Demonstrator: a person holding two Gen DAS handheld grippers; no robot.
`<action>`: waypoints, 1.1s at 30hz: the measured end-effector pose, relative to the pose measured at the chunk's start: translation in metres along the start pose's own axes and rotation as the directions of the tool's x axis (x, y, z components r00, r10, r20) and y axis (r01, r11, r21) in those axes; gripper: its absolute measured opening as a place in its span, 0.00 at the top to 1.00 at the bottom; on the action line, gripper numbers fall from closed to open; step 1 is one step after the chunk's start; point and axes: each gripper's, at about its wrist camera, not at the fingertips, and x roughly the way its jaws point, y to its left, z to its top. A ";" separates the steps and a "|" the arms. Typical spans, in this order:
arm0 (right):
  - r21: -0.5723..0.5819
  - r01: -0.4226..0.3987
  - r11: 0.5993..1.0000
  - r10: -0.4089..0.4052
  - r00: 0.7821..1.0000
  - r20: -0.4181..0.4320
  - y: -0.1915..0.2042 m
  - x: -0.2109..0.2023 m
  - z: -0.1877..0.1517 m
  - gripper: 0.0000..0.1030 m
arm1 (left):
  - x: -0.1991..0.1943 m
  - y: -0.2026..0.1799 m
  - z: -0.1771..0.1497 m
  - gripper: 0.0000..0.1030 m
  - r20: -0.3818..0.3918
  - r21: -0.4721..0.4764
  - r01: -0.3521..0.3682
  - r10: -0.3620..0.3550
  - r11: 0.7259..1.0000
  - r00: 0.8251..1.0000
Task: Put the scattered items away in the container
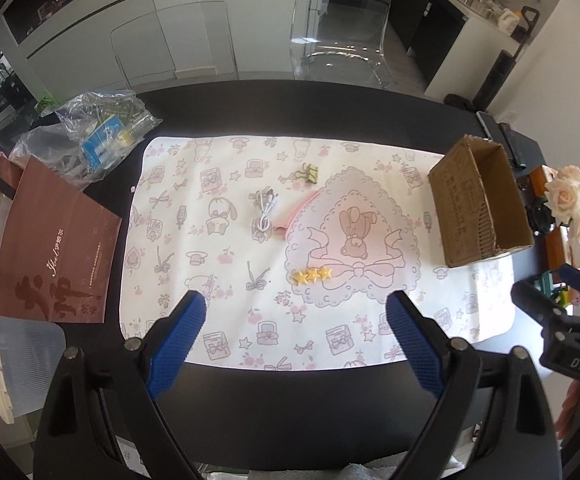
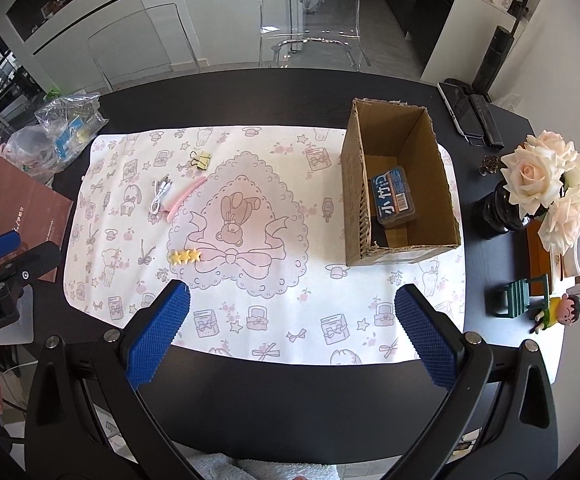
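Note:
An open cardboard box (image 2: pixel 400 184) stands on the right of the patterned mat (image 2: pixel 250 288), with a small blue plastic case (image 2: pixel 395 197) lying inside it. Scattered on the mat's left half are a yellow star clip (image 1: pixel 311 275), a pink hair clip (image 1: pixel 294 212), a coiled white cable (image 1: pixel 265 210) and a gold binder clip (image 1: pixel 309 172). My left gripper (image 1: pixel 296 308) is open above the mat's near edge, nothing between its fingers. My right gripper (image 2: pixel 292 298) is open too, empty, in front of the cardboard box. The star clip (image 2: pixel 185 256) lies just beyond its left finger.
A brown paper bag (image 1: pixel 56 248) and a clear plastic bag of items (image 1: pixel 102 136) sit at the left. A vase of pale roses (image 2: pixel 538 184), a small green chair (image 2: pixel 524 294) and a toy figure (image 2: pixel 562 310) stand at the right. Clear chairs (image 2: pixel 310 12) are behind the black table (image 2: pixel 290 392).

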 end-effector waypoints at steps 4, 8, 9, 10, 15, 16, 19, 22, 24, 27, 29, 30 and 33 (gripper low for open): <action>-0.006 0.003 1.000 -0.003 1.000 -0.005 0.010 -0.001 -0.006 0.00 | -0.001 0.014 -0.010 0.12 -0.002 -0.015 0.002 -0.002 1.000 1.000; -0.015 0.002 1.000 -0.002 1.000 -0.014 0.023 0.003 -0.012 0.00 | 0.001 0.026 -0.016 0.12 -0.002 -0.029 0.004 -0.004 1.000 1.000; -0.019 0.000 1.000 -0.001 1.000 -0.017 0.026 0.004 -0.013 0.00 | 0.002 0.029 -0.017 0.12 -0.005 -0.030 0.005 -0.005 1.000 1.000; -0.023 -0.002 1.000 0.001 1.000 -0.022 0.030 0.007 -0.014 0.00 | 0.004 0.031 -0.018 0.12 -0.007 -0.031 0.008 -0.008 0.999 1.000; -0.043 -0.012 0.999 0.010 0.999 -0.046 0.048 0.020 -0.020 0.00 | 0.014 0.045 -0.025 0.12 -0.018 -0.031 0.012 -0.013 0.999 1.000; -0.047 -0.014 0.999 0.012 0.999 -0.051 0.052 0.023 -0.022 0.00 | 0.016 0.047 -0.027 0.12 -0.023 -0.033 0.011 -0.012 0.999 1.000; -0.058 -0.021 0.998 0.017 0.998 -0.064 0.062 0.030 -0.025 0.00 | 0.022 0.055 -0.029 0.12 -0.035 -0.043 0.010 -0.011 0.999 0.999; -0.067 -0.029 0.997 0.024 0.997 -0.076 0.070 0.036 -0.026 0.00 | 0.025 0.061 -0.029 0.12 -0.040 -0.049 0.007 -0.009 0.999 0.999; -0.074 -0.032 0.997 0.026 0.996 -0.084 0.076 0.040 -0.027 0.00 | 0.028 0.065 -0.027 0.12 -0.041 -0.054 0.010 -0.013 0.998 0.999; -0.085 -0.031 0.996 0.023 0.996 -0.092 0.082 0.045 -0.025 0.00 | 0.031 0.068 -0.024 0.12 -0.046 -0.054 0.010 -0.013 0.998 0.999; -0.088 -0.035 0.996 0.026 0.995 -0.094 0.085 0.047 -0.024 0.00 | 0.033 0.069 -0.022 0.12 -0.047 -0.051 0.011 -0.013 0.999 0.999; -0.090 -0.036 0.995 0.027 0.995 -0.094 0.087 0.048 -0.023 0.00 | 0.034 0.069 -0.020 0.12 -0.049 -0.050 0.012 -0.015 0.999 0.999; -0.112 -0.037 0.993 0.026 0.995 -0.097 0.094 0.053 -0.021 0.00 | 0.038 0.071 -0.017 0.12 -0.053 -0.050 0.014 -0.016 0.999 0.998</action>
